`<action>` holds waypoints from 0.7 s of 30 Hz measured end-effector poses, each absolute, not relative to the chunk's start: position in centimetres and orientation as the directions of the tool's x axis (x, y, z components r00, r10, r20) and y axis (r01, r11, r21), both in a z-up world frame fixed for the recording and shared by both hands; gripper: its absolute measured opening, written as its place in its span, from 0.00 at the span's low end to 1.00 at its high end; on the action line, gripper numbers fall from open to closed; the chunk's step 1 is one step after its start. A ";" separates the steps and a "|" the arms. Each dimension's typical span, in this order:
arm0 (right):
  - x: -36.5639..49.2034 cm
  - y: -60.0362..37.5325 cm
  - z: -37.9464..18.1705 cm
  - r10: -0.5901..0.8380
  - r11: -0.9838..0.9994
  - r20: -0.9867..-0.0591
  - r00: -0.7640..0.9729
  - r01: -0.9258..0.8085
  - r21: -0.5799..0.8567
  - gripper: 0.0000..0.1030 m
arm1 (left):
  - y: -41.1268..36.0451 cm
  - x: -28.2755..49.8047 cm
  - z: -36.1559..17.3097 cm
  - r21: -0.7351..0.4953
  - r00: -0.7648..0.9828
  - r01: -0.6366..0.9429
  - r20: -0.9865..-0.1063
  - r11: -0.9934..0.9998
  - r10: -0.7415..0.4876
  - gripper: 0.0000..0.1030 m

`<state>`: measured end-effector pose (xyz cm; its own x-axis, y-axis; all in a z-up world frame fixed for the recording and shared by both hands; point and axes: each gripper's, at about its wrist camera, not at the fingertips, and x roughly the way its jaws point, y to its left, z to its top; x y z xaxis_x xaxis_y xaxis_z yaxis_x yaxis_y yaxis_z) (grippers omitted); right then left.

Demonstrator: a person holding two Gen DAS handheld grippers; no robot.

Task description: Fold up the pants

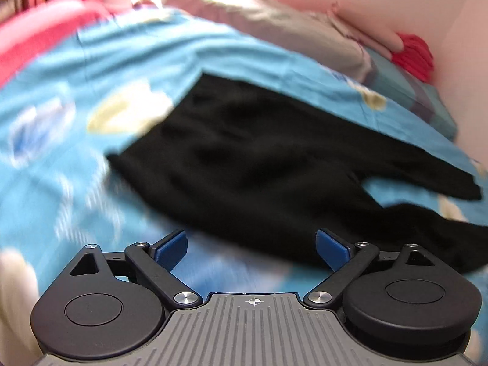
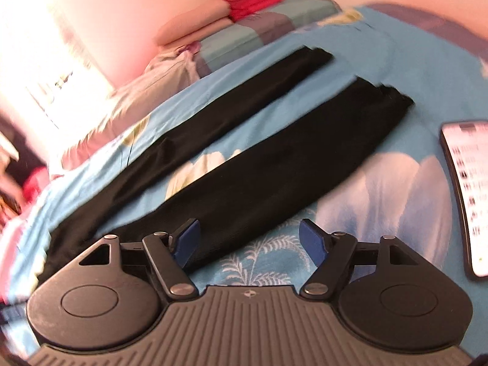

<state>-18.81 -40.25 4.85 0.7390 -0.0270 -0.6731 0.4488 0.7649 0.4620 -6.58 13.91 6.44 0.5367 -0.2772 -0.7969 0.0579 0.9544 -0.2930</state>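
Right wrist: phone (image 2: 466,195) lies beside pants (image 2: 262,164) on bedsheet (image 2: 396,61)

Open blue bedsheet (image 2: 381,70) is lying around the black pants (image 2: 274,158), leaving a clear strip between the two legs. A phone (image 2: 466,195) is lying right of the nearer leg, and folded bedding (image 2: 244,33) is crowding the wall side.

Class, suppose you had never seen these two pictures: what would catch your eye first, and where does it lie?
The black pants stand out first, spread flat on the blue flowered bedsheet with both legs apart. A lit phone lies on the sheet to their right. Both the left gripper and the right gripper hang open above the cloth.
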 end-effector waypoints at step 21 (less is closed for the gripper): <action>-15.1 -43.2 3.9 -0.140 0.752 -0.656 0.741 0.511 0.416 0.11 | 15.8 -0.7 4.3 -0.450 0.623 -0.103 -0.724 0.887 -0.295 0.83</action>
